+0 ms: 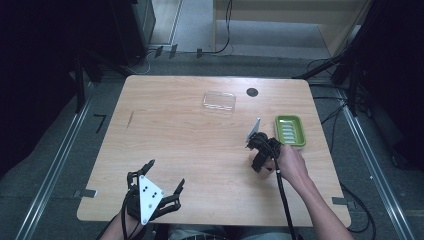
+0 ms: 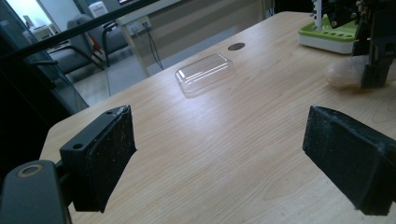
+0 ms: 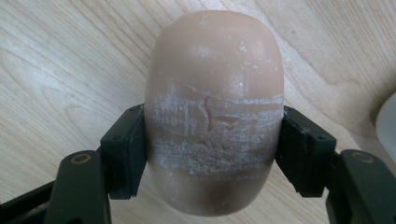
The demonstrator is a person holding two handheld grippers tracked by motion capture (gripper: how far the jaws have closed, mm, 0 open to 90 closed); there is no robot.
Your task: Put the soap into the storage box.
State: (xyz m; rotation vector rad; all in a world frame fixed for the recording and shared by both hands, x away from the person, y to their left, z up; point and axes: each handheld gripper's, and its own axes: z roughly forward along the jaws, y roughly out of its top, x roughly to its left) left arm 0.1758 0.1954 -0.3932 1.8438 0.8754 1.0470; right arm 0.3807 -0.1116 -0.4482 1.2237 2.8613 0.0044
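A tan oval bar of soap [image 3: 215, 70], scuffed white across its middle, sits between the pads of my right gripper [image 3: 212, 149], which is shut on its two sides. In the high view my right gripper [image 1: 259, 161] points down at the table just left of a green soap dish [image 1: 290, 131]. From the left gripper view the soap [image 2: 343, 74] hangs low over the wood, and I cannot tell whether it touches. My left gripper [image 1: 165, 173] rests near the front left edge, open and holding nothing [image 2: 219, 158].
A clear plastic lid [image 1: 219, 101] lies at the back middle of the wooden table [image 1: 175, 135], with a small black round hole [image 1: 252, 92] to its right. The green dish [image 2: 327, 37] stands close to the table's right edge. Cables run across the floor beyond.
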